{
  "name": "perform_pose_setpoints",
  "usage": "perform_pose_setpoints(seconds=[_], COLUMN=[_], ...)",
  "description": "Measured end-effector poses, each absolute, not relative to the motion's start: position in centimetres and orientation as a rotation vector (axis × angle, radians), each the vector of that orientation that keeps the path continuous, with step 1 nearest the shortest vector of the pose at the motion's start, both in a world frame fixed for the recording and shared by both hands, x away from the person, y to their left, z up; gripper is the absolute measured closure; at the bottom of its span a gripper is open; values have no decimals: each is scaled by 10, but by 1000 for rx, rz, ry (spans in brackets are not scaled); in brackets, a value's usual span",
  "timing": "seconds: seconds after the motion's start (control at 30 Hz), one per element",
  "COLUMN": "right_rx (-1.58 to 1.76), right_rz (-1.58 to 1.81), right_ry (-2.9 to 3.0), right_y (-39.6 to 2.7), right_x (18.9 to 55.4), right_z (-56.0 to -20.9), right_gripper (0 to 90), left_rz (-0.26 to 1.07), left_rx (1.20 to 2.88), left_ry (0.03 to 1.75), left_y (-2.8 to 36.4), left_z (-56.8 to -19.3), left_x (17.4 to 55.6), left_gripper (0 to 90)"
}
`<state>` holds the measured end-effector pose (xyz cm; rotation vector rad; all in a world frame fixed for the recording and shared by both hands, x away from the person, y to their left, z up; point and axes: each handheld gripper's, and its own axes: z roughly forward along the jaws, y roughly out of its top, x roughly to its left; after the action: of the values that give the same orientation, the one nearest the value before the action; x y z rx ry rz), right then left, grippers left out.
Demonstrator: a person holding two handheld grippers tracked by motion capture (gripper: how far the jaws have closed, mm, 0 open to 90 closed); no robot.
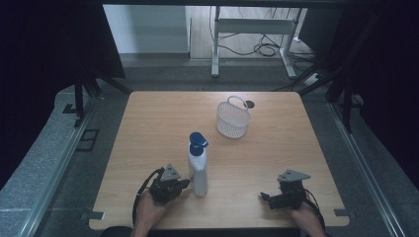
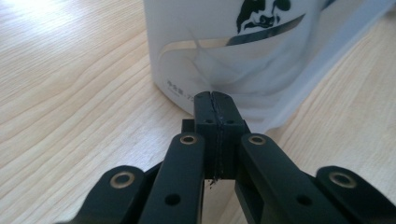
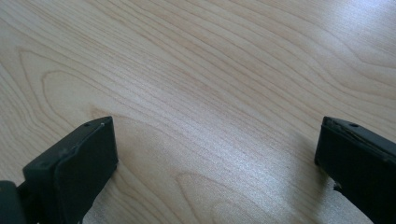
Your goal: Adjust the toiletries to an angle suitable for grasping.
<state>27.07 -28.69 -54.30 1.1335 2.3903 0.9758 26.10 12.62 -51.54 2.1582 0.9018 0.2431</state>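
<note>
tabletop (image 1: 276, 163) | pump bottle (image 1: 198, 170) upright near front edge, left of centre | left claw (image 1: 184, 183) pinched shut on nothing, tips just beside bottle's base, likely poised to nudge | right claw (image 3: 217, 154) spread wide, low over bare wood, idle | white basket (image 1: 233, 120) well behind, likely the destination
</note>
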Motion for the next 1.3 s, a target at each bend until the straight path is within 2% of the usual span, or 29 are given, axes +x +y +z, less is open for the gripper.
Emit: perform_pose_setpoints(seconds=[1.0,1.3], right_rx=[1132,1130], right_rz=[976,978], right_ry=[2390,2391], right_y=[-287,-287], right_x=[271,271], right_z=[-543,-543], right_gripper=[0,0], left_rz=[198,210], left_rx=[2150,2154], left_ry=[807,828], left_y=[90,97], left_z=[-518,-515], left_x=[260,260], left_gripper=[888,812])
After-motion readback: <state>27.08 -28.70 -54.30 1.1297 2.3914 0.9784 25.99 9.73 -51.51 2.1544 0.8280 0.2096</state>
